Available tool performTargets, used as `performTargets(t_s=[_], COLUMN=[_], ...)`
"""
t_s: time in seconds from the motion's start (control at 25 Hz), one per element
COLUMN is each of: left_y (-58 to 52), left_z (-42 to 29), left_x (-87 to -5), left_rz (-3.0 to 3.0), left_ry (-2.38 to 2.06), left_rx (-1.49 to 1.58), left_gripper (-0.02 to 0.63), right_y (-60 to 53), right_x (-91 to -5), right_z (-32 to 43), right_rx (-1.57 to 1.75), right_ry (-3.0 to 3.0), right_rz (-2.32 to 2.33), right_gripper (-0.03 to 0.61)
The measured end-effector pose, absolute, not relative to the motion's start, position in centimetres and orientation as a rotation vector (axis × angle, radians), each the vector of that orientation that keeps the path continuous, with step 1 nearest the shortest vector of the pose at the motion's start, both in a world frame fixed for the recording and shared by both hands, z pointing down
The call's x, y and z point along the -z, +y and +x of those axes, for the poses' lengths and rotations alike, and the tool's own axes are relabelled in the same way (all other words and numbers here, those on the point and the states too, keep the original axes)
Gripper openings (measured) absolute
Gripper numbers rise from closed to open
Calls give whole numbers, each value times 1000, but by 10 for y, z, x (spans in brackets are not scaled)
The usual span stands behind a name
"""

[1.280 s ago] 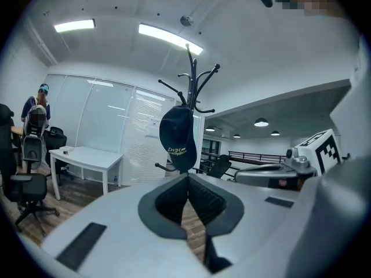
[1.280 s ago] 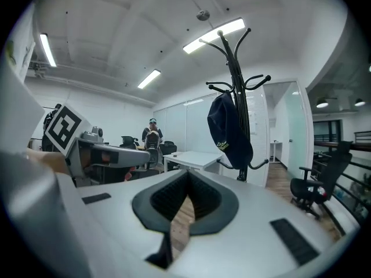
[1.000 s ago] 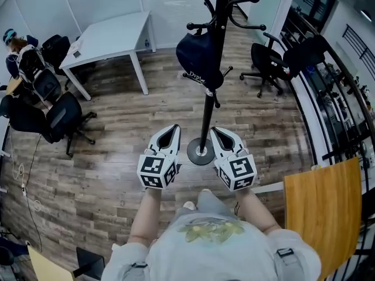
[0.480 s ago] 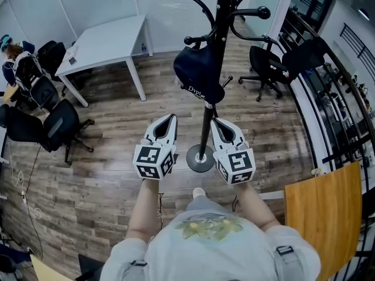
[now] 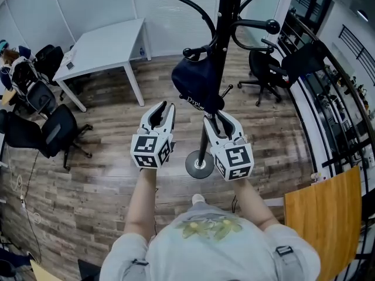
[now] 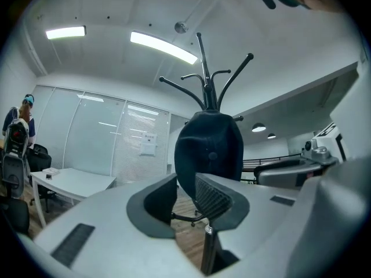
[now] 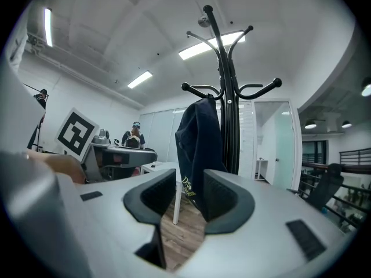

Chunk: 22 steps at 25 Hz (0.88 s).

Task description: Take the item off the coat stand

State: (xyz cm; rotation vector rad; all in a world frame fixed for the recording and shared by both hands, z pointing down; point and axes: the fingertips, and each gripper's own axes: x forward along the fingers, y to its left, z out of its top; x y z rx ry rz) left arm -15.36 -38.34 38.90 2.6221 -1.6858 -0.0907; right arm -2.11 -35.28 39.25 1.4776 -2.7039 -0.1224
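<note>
A dark navy cap [image 5: 196, 84] with white lettering hangs from a low hook of the black coat stand [image 5: 225, 22], whose round base [image 5: 200, 165] stands on the wood floor. My left gripper [image 5: 161, 111] is raised just left of the pole, below the cap, and its jaws are opening with nothing between them. My right gripper [image 5: 215, 120] is close to the pole's right side, also opening and empty. In the left gripper view the cap [image 6: 208, 146] shows beyond the left gripper [image 6: 185, 185]. In the right gripper view the cap [image 7: 197, 146] hangs ahead of the right gripper [image 7: 189, 189].
A white table [image 5: 102, 43] stands at the back left, with black office chairs [image 5: 53, 127] and a person [image 5: 12, 54] at the far left. More chairs [image 5: 266, 69] and a dark railing [image 5: 328, 116] are on the right. A wooden board [image 5: 322, 209] leans at the near right.
Both grippers have risen and moved forward toward the hanging cap. Their jaws, shut before, now stand parted.
</note>
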Motion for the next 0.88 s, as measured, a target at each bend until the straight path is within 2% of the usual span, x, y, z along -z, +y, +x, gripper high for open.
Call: performTargets(t_s=[0.08, 0.48, 0.88], left_y=[-394, -440, -462], left_z=[-154, -148, -135], left_x=[-387, -390, -393], left_rz=[2629, 2655, 2724], left_ry=[-1674, -1541, -1416], left_rx=[86, 61, -1], left_gripper=[129, 209, 221], right_y=[-360, -384, -402], right_x=[-390, -376, -381], right_z=[-23, -27, -25], right_rx=[126, 161, 154], right_ry=[-2704, -2700, -2661], right_rz=[1485, 1502, 1517], right_gripper=[147, 155, 153])
